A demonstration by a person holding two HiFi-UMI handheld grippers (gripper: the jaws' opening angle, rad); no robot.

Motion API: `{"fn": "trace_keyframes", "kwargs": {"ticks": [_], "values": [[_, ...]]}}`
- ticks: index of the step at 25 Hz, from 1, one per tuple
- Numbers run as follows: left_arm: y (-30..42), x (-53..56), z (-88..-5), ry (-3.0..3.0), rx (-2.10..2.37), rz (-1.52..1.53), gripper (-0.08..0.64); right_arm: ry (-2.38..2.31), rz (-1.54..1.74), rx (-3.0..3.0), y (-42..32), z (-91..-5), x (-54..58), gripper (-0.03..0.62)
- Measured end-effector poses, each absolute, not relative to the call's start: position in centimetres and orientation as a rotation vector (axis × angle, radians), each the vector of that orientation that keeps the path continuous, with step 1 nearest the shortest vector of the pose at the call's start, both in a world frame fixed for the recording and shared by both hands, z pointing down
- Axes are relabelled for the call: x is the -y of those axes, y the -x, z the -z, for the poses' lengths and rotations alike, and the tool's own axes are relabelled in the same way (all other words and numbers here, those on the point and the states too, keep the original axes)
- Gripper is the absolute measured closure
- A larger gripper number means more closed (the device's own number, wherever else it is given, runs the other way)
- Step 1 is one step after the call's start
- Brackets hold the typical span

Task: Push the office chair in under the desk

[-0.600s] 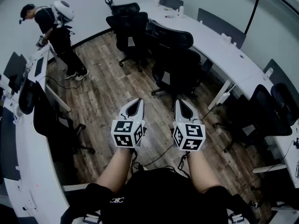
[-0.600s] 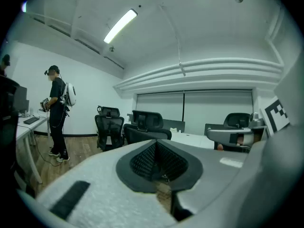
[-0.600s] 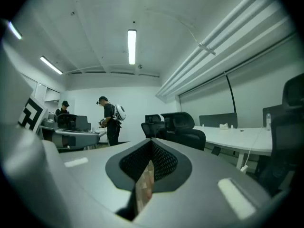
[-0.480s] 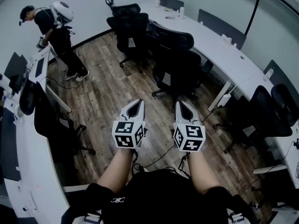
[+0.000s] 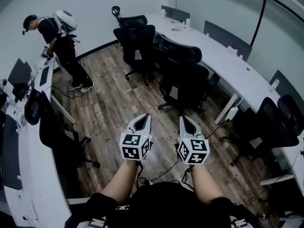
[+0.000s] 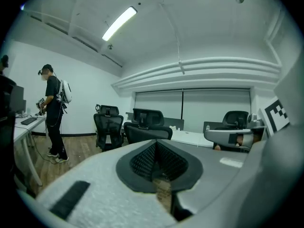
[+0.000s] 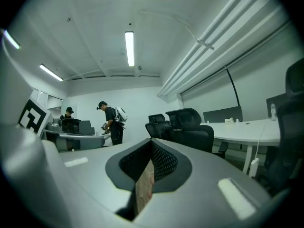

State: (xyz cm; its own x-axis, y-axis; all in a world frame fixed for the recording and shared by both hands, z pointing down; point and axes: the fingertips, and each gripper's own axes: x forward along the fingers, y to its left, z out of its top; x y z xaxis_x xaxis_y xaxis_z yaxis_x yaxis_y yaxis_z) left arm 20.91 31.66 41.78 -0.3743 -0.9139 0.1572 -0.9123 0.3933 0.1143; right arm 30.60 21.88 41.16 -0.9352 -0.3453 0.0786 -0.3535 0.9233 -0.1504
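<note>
My left tool (image 5: 142, 121) and right tool (image 5: 186, 123) stay closed and empty, hardly shifted, so the office chair (image 5: 184, 72) ahead still stands out from the table (image 5: 223, 56), well apart from me, unpushed.

1. Small items (image 5: 186, 23) on bench (image 5: 223, 56) behind office chair (image 5: 183, 75): too small to ID.
2. Two chairs (image 5: 273, 122) right of office chair: dark, half under bench, outlines merge.
3. Second bench (image 5: 35, 184) left of office chair: cut off by pic edge.
4. Left claw (image 6: 156, 165) body hides office chair's base in left gripper view.
</note>
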Motion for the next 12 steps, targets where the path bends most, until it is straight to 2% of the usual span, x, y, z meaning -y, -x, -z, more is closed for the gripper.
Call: {"fn": "trace_keyframes", "kwargs": {"ticks": [12], "values": [[-14.6, -34.4, -43.4, -1.675, 2.413, -0.023, 0.555, -0.621, -0.25, 3.015, -25.4, -42.3, -24.8, 0.584]]}}
